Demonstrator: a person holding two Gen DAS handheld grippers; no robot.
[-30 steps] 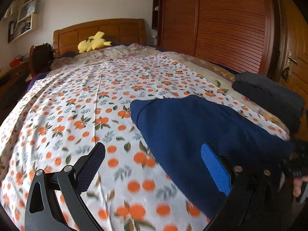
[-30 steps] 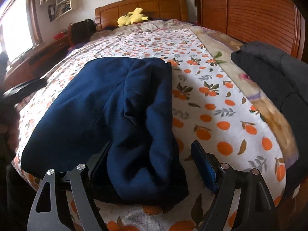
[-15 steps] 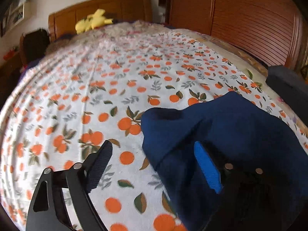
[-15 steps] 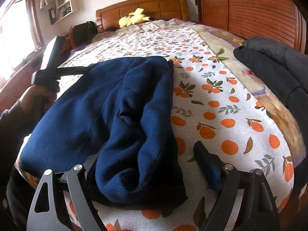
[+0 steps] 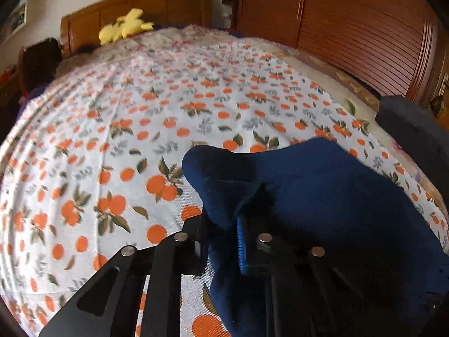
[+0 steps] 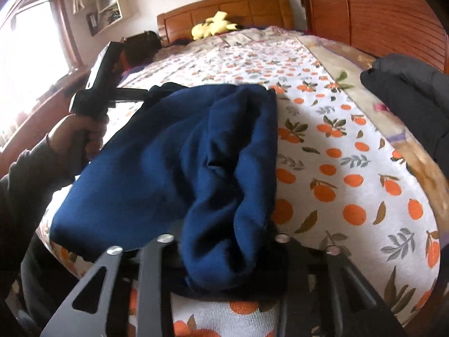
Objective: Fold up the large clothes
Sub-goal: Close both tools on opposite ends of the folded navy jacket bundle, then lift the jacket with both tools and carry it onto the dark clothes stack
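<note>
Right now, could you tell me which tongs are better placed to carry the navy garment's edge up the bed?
Probably the left tongs: shut on a raised corner of the navy garment, open bedspread ahead. The right tongs clamp a bunched, low end.

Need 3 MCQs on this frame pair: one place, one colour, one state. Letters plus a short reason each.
1. Where does the yellow plush toy lie?
A. by the wooden headboard
B. on the blue garment
C. on the floor

2. What colour is the garment being folded?
A. grey
B. navy blue
C. orange

3. What state is the left hand-held gripper in?
A. open above the bed
B. shut on the garment
C. out of view

Answers:
1 A: the toy rests at the far end of the bed, against the headboard.
2 B: both views show dark blue fabric on the orange-print sheet.
3 B: in the left wrist view its fingers are pinched on a blue fold.
</note>
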